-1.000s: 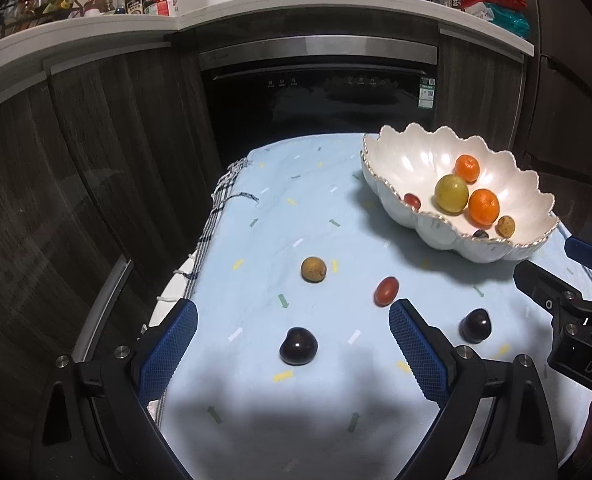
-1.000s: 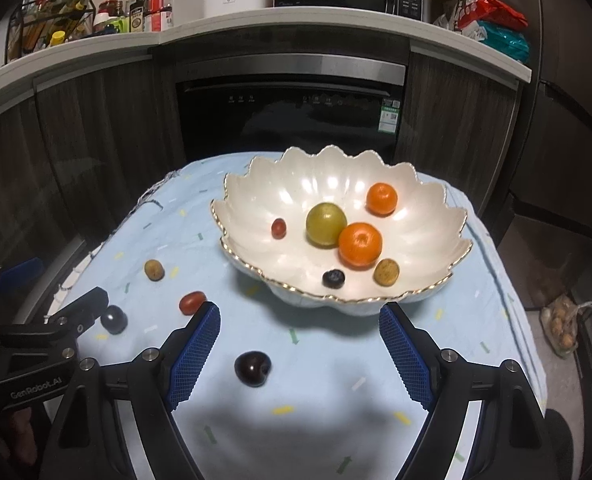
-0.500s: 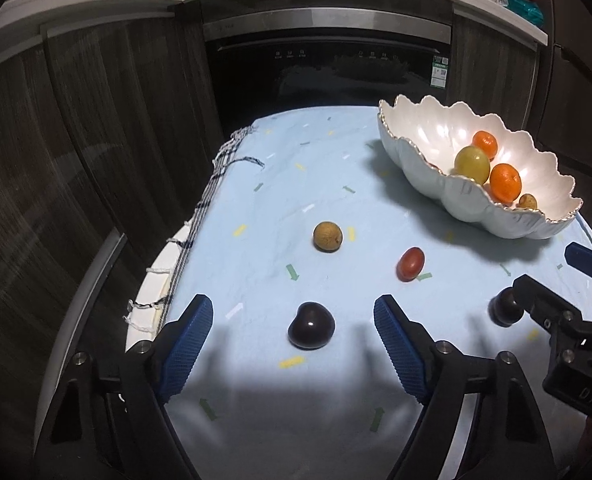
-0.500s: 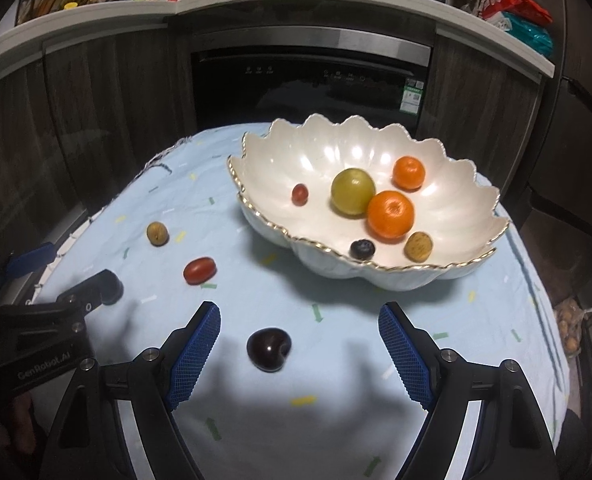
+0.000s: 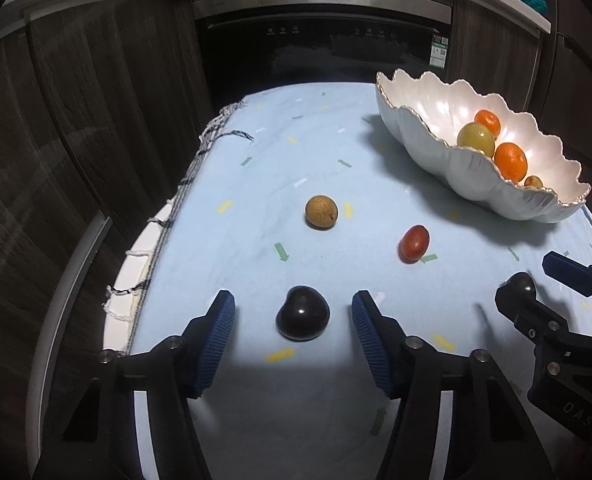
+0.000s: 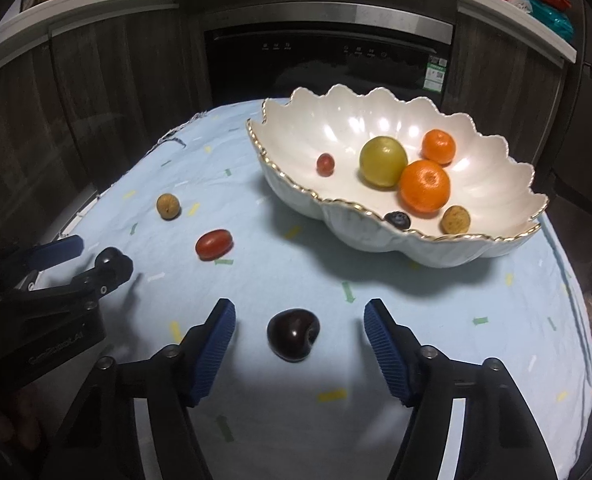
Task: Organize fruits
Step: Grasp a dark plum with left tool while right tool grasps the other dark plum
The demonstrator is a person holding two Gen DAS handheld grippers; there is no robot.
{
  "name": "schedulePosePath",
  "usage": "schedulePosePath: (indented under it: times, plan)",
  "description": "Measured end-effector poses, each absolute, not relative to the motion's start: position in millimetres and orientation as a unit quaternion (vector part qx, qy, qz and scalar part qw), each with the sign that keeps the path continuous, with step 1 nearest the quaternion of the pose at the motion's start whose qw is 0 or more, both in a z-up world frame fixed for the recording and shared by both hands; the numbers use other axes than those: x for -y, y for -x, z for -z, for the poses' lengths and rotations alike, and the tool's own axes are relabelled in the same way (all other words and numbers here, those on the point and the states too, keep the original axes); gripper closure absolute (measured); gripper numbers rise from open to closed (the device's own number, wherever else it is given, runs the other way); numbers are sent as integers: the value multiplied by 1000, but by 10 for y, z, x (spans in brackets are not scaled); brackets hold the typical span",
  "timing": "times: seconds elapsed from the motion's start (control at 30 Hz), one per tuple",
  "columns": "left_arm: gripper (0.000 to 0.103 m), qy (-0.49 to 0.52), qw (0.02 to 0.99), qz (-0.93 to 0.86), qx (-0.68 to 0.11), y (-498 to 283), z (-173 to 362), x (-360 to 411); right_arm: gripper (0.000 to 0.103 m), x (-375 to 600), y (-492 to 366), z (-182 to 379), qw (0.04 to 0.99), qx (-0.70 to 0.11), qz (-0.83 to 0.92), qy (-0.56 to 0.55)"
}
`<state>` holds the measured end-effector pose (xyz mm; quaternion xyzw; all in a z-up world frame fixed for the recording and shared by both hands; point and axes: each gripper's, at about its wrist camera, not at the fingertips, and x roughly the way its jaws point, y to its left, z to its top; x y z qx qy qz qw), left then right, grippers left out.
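Dark cherry [image 5: 302,313]: lies on the pale blue cloth [image 5: 256,184], centred between the ribbed blue pads [image 5: 220,332] of the left gripper [image 5: 292,302], touched by neither. Held low over the cloth and pointing forward, jaws wide apart, gripping nothing. Farther on, a rough brown round fruit [image 5: 321,212] and a glossy red oval tomato [image 5: 414,243], well apart. At far right, a scalloped white bowl [image 5: 427,148] with a gold rim, holding two oranges and a green fruit. At right edge, the right gripper [image 5: 543,280] around a second dark cherry [image 5: 519,282]. From the right wrist: second dark cherry [image 6: 293,334], smooth and heart-shaped, midway between the pads [image 6: 383,344] of the right gripper [image 6: 299,312], gaps on both sides; jaws spread wide, empty, angled low toward the bowl [image 6: 375,236]. At left, the left gripper [image 6: 96,256] straddling the first dark cherry [image 6: 110,256].
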<state>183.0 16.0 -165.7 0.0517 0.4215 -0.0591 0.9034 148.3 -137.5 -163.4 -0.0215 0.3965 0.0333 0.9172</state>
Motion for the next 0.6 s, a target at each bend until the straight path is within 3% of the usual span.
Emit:
schedulePosePath:
  times: [0.17,0.23,0.4,0.53,0.6]
  plan:
    - [61,-54,897,59,-435,-1864,1724,-143,40,1361,-1493,1685,914,-404,-37,21]
    - [63,-54,896,61,-437,-1860,1729,-138,40,1366,-1499,1699,913,-407,-36,19]
    - [68,-52,895,67,-438,-1847,1742,-130,56,1367,-1517,1758,907,-418,-42,16]
    - [73,-51,895,71,-438,-1844,1729,-125,61,1362,-1527,1774,905,-423,-46,14]
    - [75,-50,895,69,-438,-1845,1728,-126,69,1355,-1522,1771,905,-423,-48,17]
